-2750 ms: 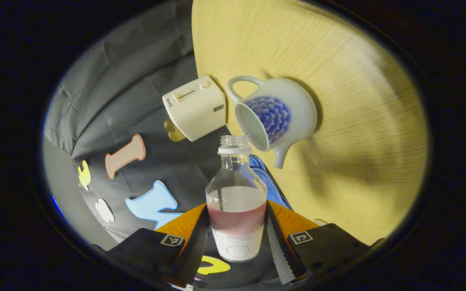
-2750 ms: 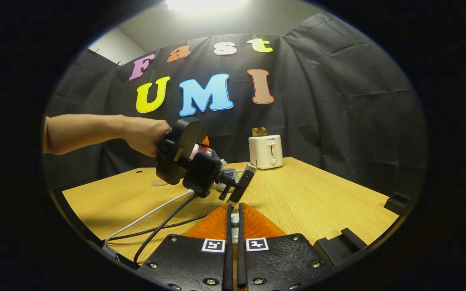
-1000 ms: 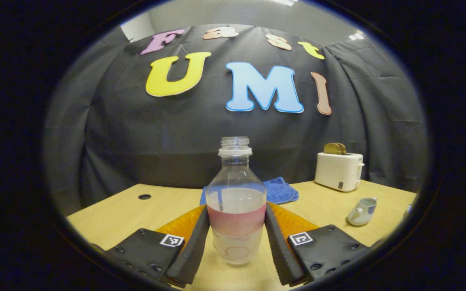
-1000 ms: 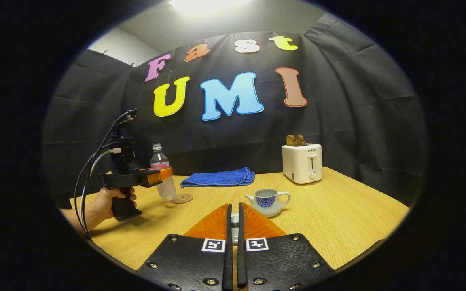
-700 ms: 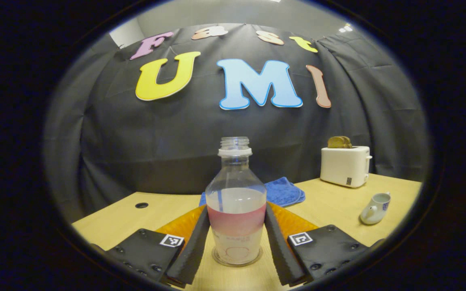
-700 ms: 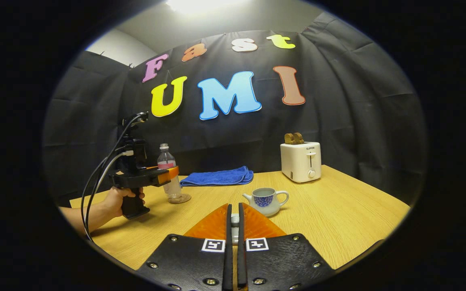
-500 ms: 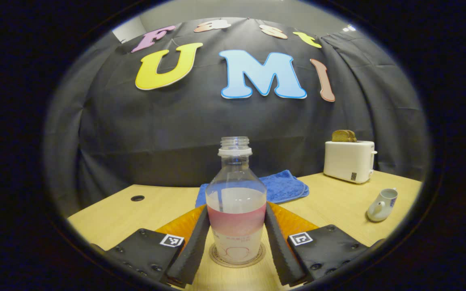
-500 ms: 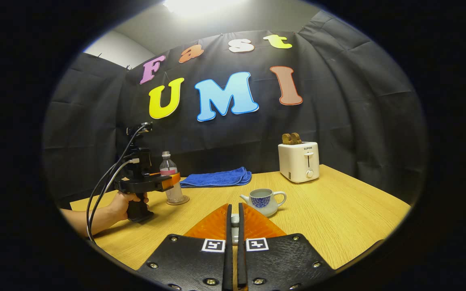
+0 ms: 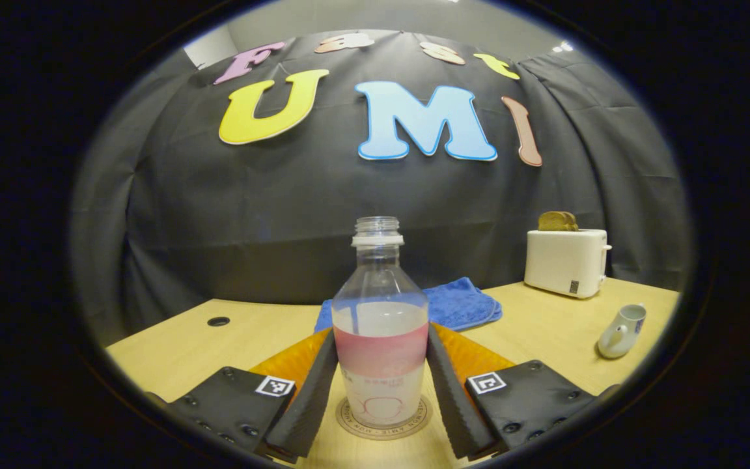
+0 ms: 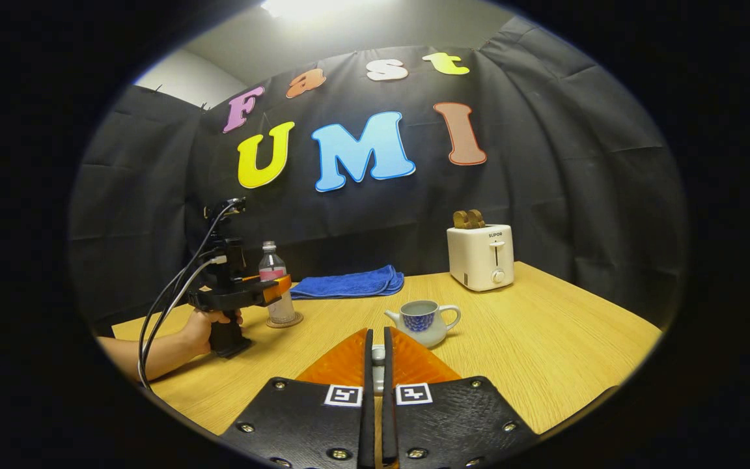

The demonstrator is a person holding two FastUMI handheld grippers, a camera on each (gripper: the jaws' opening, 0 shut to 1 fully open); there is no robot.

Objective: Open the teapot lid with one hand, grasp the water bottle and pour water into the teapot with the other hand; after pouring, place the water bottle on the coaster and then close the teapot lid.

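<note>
Water bottle (image 9: 380, 326): clear, uncapped, partly filled, pink band round the middle; upright on the coaster (image 9: 385, 417), a round disc lying on the table (image 9: 531, 326). In the right gripper view the bottle (image 10: 275, 286) stands at the far left of the table, near the cloth wall

Left gripper (image 9: 380, 384): one finger against each side of the bottle at the pink band, clamped on it. In the right gripper view this gripper (image 10: 264, 291) is held level by a hand (image 10: 209, 324) with cables trailing from it

Teapot (image 10: 423, 321): pale with a blue scale pattern, lid off and mouth open, spout to the left and handle to the right in the right gripper view; upright on the table, well apart from the bottle. In the left gripper view the teapot (image 9: 622, 322) sits at the far right

Right gripper (image 10: 375, 365): fingers drawn close together, pinching a small pale piece (image 10: 378, 354) between them; cannot tell for certain what it is. Held above the near edge of the table, pointing toward the teapot

Blue towel (image 10: 352, 283): folded, at the back of the table, between bottle and toaster

Toaster (image 10: 481, 256): white, back right of the table, two slices of toast (image 10: 468, 218) standing out of the top
</note>
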